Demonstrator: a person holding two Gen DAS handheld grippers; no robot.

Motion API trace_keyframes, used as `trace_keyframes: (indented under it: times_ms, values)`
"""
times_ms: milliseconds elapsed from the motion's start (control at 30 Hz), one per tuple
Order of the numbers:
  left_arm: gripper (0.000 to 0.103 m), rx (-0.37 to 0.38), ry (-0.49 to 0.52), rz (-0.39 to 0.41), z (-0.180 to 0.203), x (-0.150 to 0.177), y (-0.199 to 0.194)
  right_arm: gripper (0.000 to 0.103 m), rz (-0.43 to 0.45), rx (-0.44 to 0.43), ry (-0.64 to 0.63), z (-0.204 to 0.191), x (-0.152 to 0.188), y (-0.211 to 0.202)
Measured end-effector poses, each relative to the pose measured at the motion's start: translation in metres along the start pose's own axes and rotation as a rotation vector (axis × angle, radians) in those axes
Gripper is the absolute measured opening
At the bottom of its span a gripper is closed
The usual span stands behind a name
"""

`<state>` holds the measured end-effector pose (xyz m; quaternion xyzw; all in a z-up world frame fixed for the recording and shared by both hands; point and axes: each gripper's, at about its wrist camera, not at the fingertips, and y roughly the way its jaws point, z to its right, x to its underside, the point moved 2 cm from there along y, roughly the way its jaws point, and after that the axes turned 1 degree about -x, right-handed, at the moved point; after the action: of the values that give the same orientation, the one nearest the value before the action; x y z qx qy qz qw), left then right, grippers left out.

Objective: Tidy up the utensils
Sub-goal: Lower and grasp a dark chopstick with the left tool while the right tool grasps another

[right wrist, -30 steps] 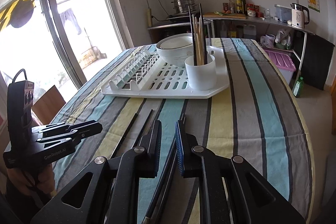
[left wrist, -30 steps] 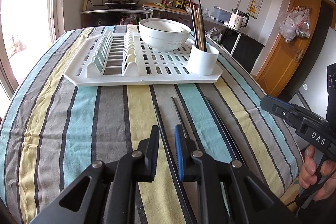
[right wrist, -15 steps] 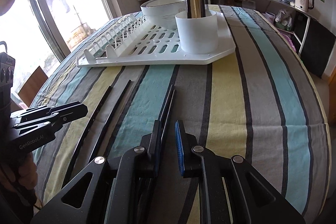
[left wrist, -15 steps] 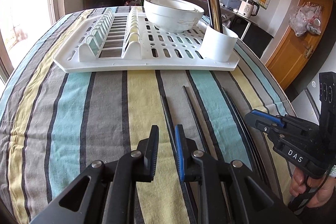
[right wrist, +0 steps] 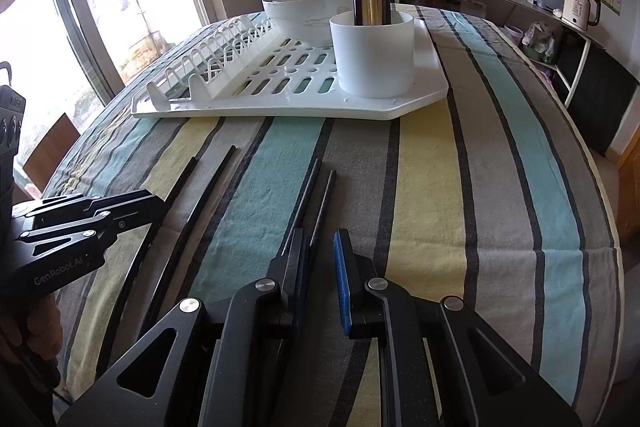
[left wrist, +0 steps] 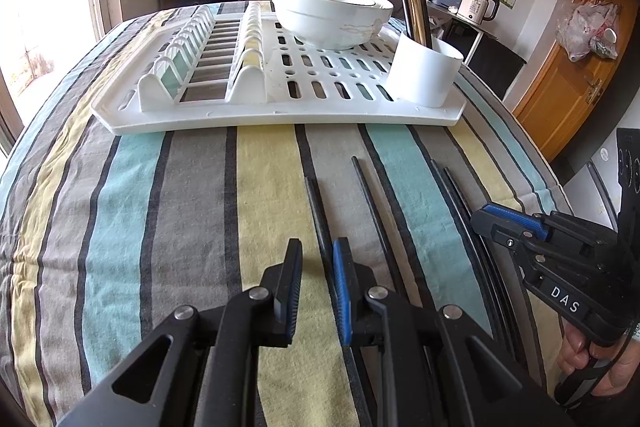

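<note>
Several black chopsticks lie loose on the striped tablecloth. In the left wrist view my left gripper [left wrist: 318, 251] hovers low over the leftmost chopstick [left wrist: 316, 211], which runs under its blue-padded finger. The jaws stand slightly apart with only cloth showing between them. A second chopstick [left wrist: 372, 195] and a close pair [left wrist: 452, 195] lie to the right, where my right gripper [left wrist: 480, 219] hangs. In the right wrist view the right gripper [right wrist: 319, 239] sits over that pair [right wrist: 316, 187], narrowly open and holding nothing. The white cup [right wrist: 374, 55] on the rack holds upright chopsticks.
The white dish rack [left wrist: 256, 115] lies across the far part of the table with stacked white bowls [left wrist: 332, 15]. The tablecloth drops off at the right edge [right wrist: 600, 227]. My left gripper [right wrist: 158, 205] shows at the left. A counter with a pot and a kettle stands behind.
Both grippers have sunk toward the tablecloth and tipped down over the loose chopsticks. The gaps between their jaws look the same. The chopsticks have not moved.
</note>
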<state>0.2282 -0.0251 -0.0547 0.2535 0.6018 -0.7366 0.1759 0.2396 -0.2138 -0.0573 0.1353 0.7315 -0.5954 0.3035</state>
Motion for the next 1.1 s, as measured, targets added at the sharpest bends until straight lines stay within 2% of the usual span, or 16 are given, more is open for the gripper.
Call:
trace_keyframes:
  times_ms: [367, 500, 600, 667, 900, 1100]
  values:
    - [0.017, -0.066, 0.053, 0.011, 0.010, -0.007, 0.008, 0.014, -0.025, 0.064, -0.033, -0.002, -0.009, 0.010]
    - [0.016, -0.087, 0.066, 0.021, 0.012, -0.006, 0.009, 0.007, -0.022, 0.078, -0.051, -0.003, -0.008, 0.009]
    - [0.013, -0.108, 0.076, 0.031, 0.014, -0.004, 0.009, 0.007, -0.019, 0.079, -0.053, -0.004, -0.008, 0.009]
    - [0.007, -0.112, 0.074, 0.029, 0.014, -0.004, 0.009, 0.006, -0.017, 0.070, -0.044, -0.003, -0.008, 0.009]
    - [0.006, -0.033, 0.045, -0.002, 0.010, -0.007, 0.008, 0.005, -0.005, 0.027, -0.011, 0.004, -0.012, 0.005]
    - [0.006, 0.003, 0.020, 0.015, 0.007, -0.015, -0.003, 0.005, 0.039, -0.003, 0.009, 0.008, -0.019, -0.010]
